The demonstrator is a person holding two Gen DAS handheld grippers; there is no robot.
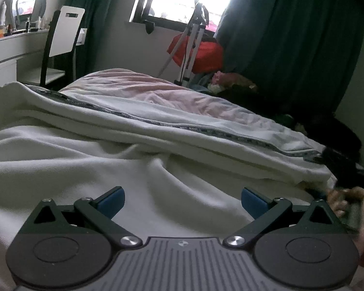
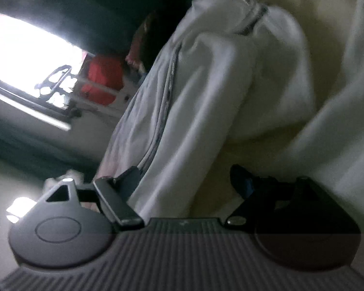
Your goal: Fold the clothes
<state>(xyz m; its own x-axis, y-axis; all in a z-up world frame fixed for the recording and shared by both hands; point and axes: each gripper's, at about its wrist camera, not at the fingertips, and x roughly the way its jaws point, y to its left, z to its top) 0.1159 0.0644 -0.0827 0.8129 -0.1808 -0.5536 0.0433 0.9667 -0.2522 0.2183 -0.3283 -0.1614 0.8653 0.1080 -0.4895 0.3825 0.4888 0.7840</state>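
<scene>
A white garment [image 1: 89, 150] lies rumpled across the bed, and a dark patterned trim band [image 1: 157, 121] runs along one folded edge. My left gripper [image 1: 182, 201] hovers low over the garment, open, with nothing between its blue pads [image 1: 111, 200]. At the right edge a hand [image 1: 347, 203] grips the other tool. The right wrist view is rolled sideways. There my right gripper [image 2: 186, 180] is open close against the white garment [image 2: 230, 84]. A fold of cloth lies between its fingers [image 2: 131, 177], but the pads do not press on it.
A pink sheet [image 1: 138, 89] covers the bed behind the garment. Beyond stand a white-backed chair [image 1: 63, 34], a desk [image 1: 7, 48], a tripod [image 1: 194, 41] and a red bag [image 1: 206, 53] under the window. Dark clothes [image 1: 254, 92] pile up by the dark curtain [image 1: 291, 36].
</scene>
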